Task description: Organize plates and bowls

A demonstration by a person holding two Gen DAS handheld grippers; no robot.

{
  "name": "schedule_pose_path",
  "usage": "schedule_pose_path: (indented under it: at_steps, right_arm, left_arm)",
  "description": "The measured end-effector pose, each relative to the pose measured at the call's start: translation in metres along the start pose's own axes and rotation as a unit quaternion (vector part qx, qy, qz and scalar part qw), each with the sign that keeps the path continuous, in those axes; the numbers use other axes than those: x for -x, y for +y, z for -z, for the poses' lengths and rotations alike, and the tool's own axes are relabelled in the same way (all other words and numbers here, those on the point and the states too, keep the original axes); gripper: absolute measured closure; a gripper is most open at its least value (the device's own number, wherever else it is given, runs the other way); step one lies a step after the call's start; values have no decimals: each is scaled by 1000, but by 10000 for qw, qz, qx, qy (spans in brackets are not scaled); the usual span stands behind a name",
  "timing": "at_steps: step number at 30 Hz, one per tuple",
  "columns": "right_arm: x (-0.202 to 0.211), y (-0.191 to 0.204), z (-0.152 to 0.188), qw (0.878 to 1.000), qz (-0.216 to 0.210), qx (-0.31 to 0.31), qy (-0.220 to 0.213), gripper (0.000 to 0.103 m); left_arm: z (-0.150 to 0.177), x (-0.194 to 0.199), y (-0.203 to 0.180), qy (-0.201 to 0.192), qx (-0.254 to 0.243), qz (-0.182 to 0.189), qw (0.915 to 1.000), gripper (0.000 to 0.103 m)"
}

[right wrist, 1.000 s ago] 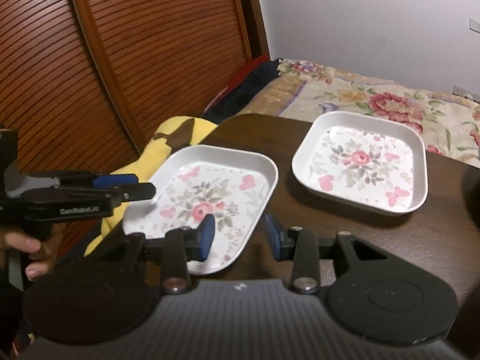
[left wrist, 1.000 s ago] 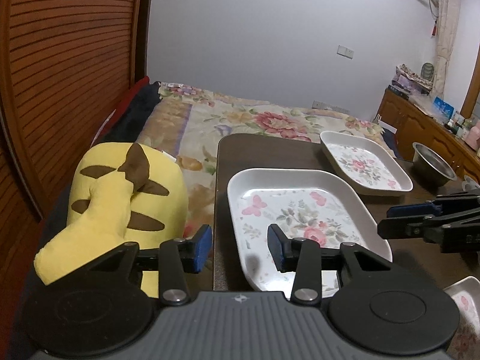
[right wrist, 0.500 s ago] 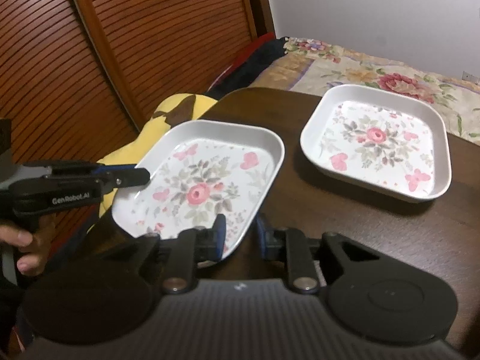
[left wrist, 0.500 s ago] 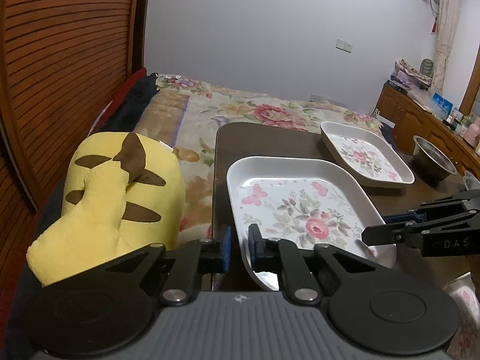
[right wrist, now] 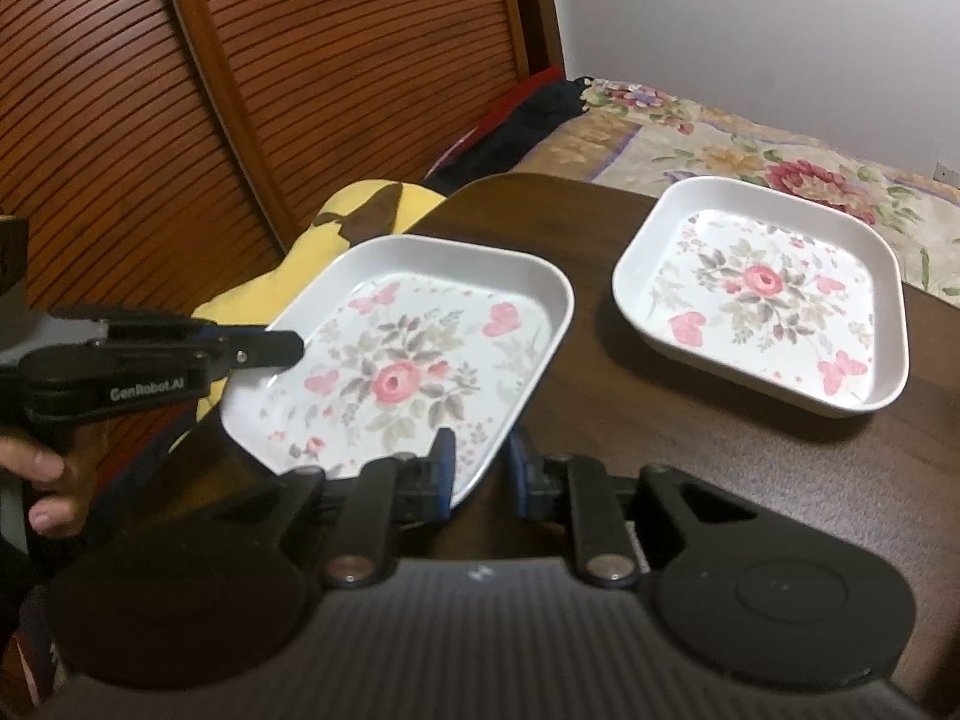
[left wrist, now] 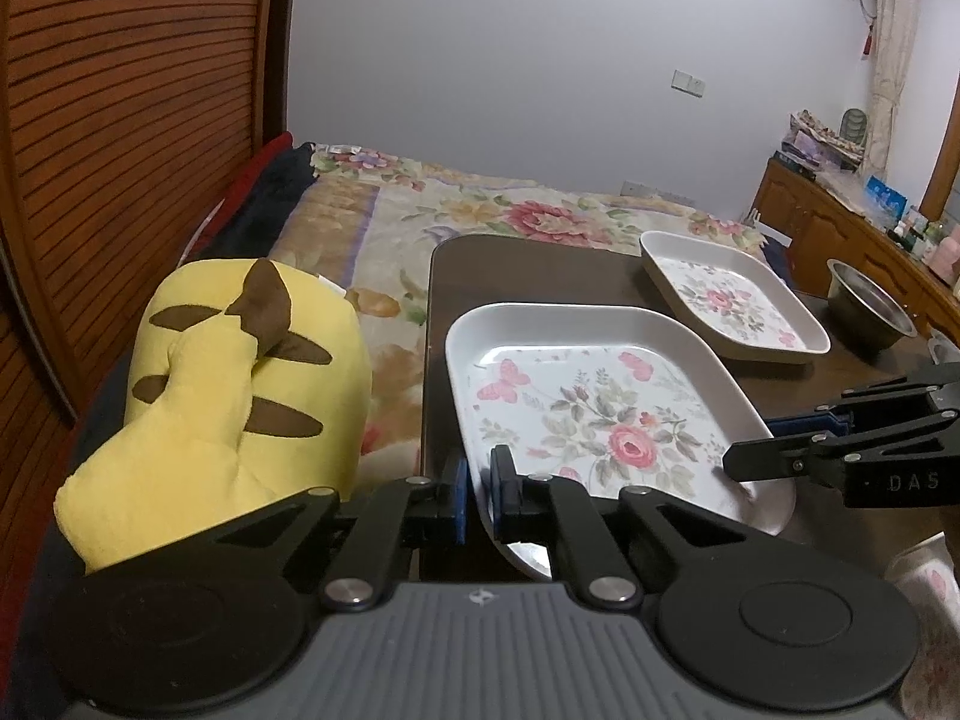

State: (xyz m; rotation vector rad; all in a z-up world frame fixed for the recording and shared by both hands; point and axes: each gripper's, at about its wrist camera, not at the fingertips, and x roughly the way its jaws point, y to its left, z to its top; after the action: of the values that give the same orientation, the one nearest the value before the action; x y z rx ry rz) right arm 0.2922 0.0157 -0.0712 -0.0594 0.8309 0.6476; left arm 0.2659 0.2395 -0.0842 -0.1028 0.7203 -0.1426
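A white square plate with a pink rose print [left wrist: 600, 408] [right wrist: 408, 360] sits at the near left corner of the dark table [left wrist: 540, 264]. My left gripper [left wrist: 477, 480] is shut on its near left rim, one finger inside and one outside. My right gripper [right wrist: 480, 462] is shut on the opposite rim near a corner. Each gripper shows in the other's view: the right gripper [left wrist: 750, 444] and the left gripper [right wrist: 288, 348]. A second matching plate [left wrist: 732, 300] [right wrist: 762, 300] lies farther back on the table, untouched.
A yellow plush toy [left wrist: 240, 372] lies against the table's left edge, on a floral bed cover [left wrist: 480, 210]. A metal bowl [left wrist: 870, 306] stands at the far right. Another floral dish [left wrist: 924, 588] peeks in at the lower right. A hand [right wrist: 54, 480] holds the left gripper.
Both grippers stood open around the near plate's rim a second ago. Both have since closed onto it, the left on the left rim and the right on the opposite rim.
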Motion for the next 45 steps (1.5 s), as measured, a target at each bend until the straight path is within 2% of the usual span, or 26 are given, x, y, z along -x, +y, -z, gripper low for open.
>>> schedule_pose_path:
  at_steps: [9,22,32,45]
  right_arm:
    - [3,-2,1,9999,1,-125,12,83]
    - [24,3,-1,9998,10,-62,-180,83]
    - [57,2,2,9990,60,-78,-438,83]
    - [112,-11,23,9961,241,-203,-821,83]
  left_arm:
    - [1,5,-4,52,-76,-21,10000,95]
    - [-7,30,-16,-183,-194,-71,9996,94]
    - [-13,55,-38,-391,-344,-12,9986,94]
    - [-11,85,-88,-570,-655,164,9961,93]
